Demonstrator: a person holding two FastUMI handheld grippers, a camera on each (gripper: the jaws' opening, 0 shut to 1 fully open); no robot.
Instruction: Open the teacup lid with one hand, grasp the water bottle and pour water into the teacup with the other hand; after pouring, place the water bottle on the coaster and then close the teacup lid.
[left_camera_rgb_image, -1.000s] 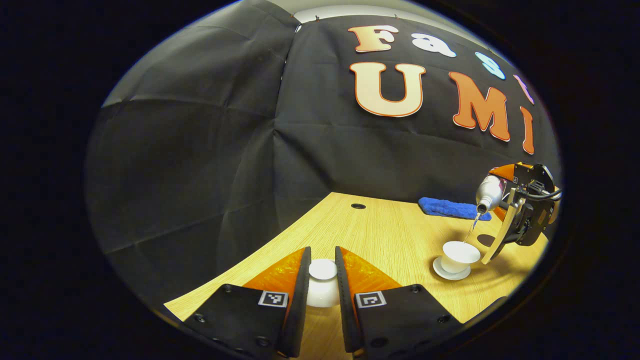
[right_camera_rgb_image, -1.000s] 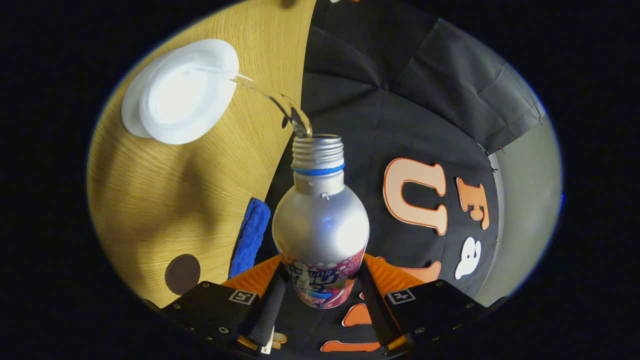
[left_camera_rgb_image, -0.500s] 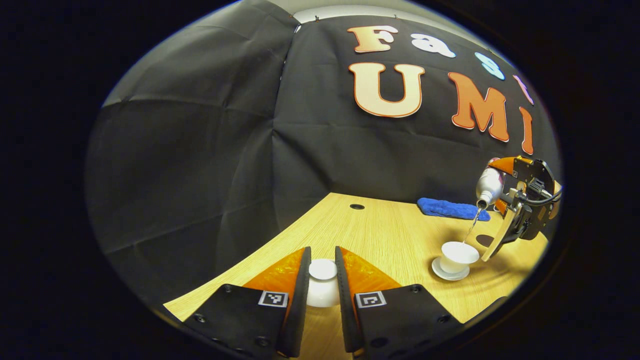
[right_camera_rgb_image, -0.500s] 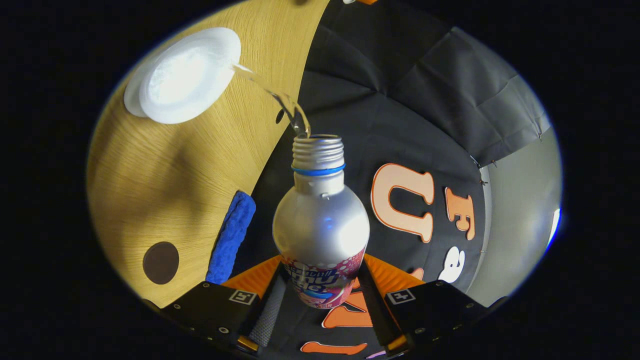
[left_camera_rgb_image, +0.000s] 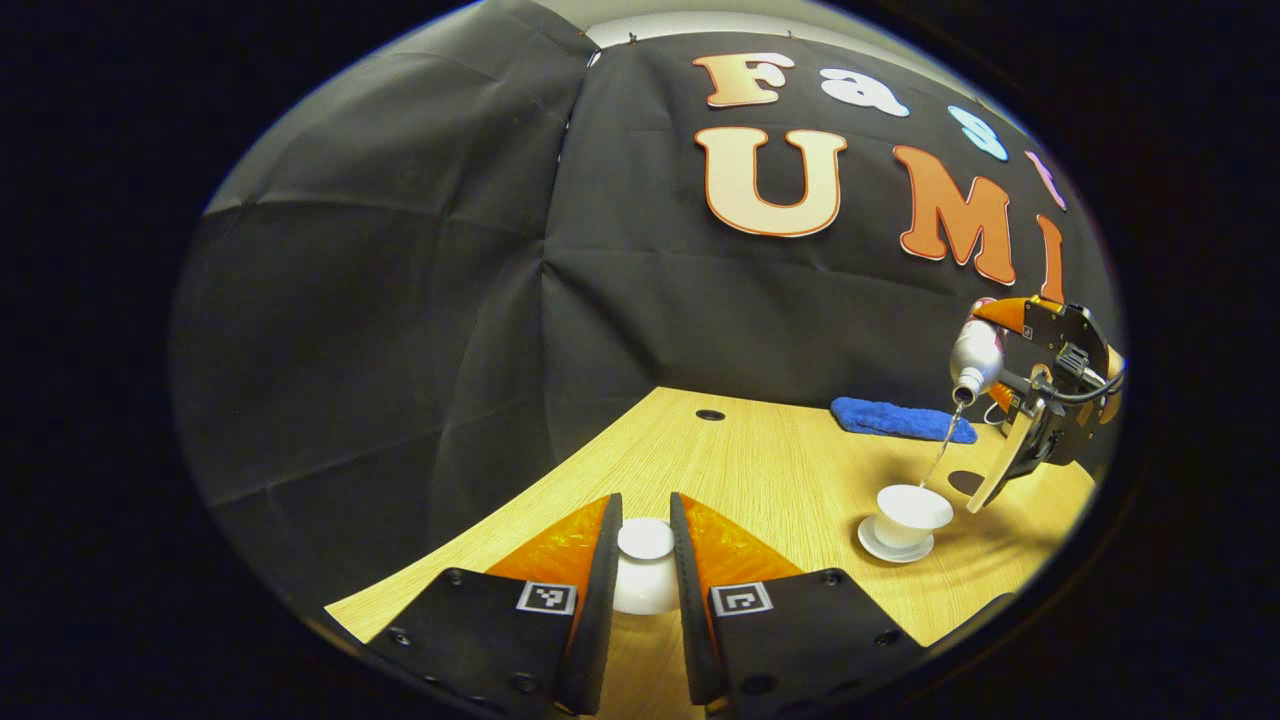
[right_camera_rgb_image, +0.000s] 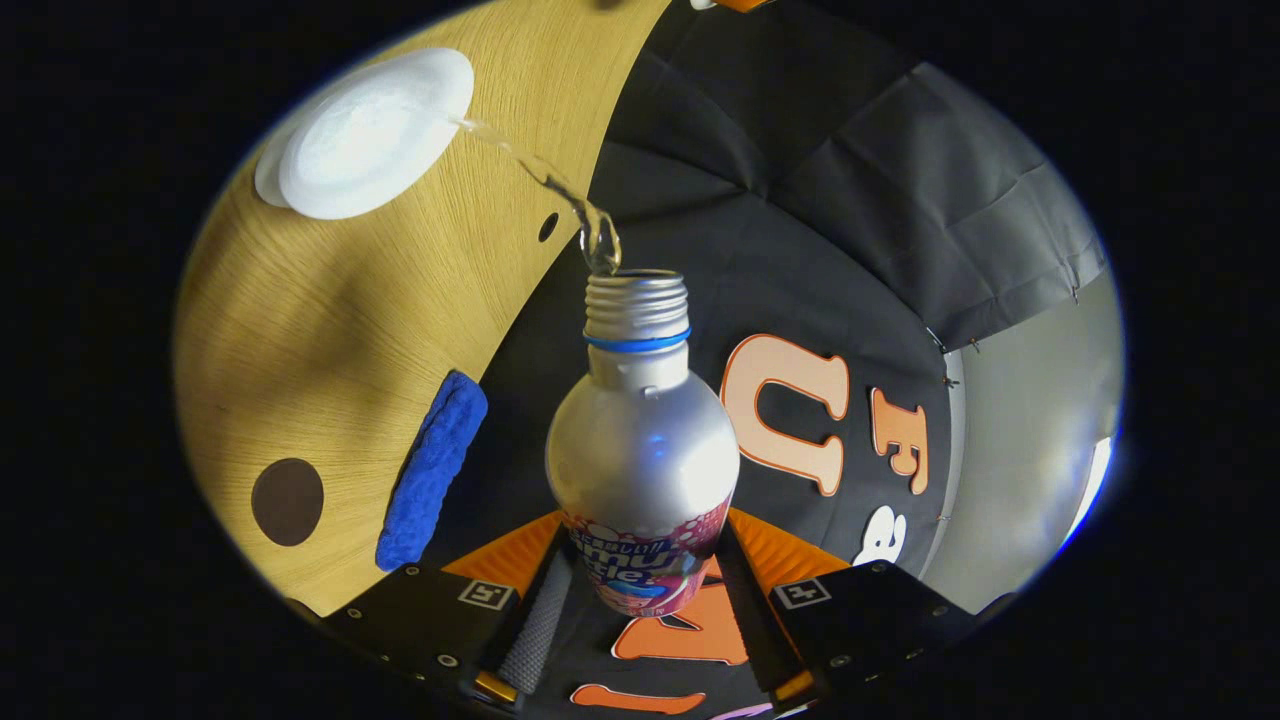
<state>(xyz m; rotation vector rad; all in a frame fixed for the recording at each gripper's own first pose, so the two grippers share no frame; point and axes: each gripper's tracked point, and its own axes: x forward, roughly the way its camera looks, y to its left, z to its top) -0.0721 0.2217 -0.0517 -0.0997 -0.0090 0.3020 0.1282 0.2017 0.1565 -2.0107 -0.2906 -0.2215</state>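
Note:
My left gripper (left_camera_rgb_image: 645, 560) is shut on the white teacup lid (left_camera_rgb_image: 644, 578), holding it by its knob just above the wooden table (left_camera_rgb_image: 760, 470). The white teacup (left_camera_rgb_image: 913, 512) stands open on its saucer at the right. Above it my right gripper (left_camera_rgb_image: 1040, 400) holds the silver water bottle (left_camera_rgb_image: 975, 358) tipped mouth-down, and a thin stream of water falls into the cup. In the right gripper view that gripper (right_camera_rgb_image: 640, 590) is shut on the water bottle (right_camera_rgb_image: 642, 450), and water arcs from its mouth to the teacup (right_camera_rgb_image: 370, 135). The dark round coaster (right_camera_rgb_image: 288, 501) lies on the table.
A folded blue cloth (left_camera_rgb_image: 900, 420) lies at the back of the table, seen too in the right gripper view as the blue cloth (right_camera_rgb_image: 432, 468) beside the coaster. A small round hole (left_camera_rgb_image: 711, 414) sits in the tabletop near the black cloth wall.
The right gripper has lifted and tipped the bottle a little more, so the cup sits farther off in its view. Water keeps pouring. The left gripper with the lid has stayed still.

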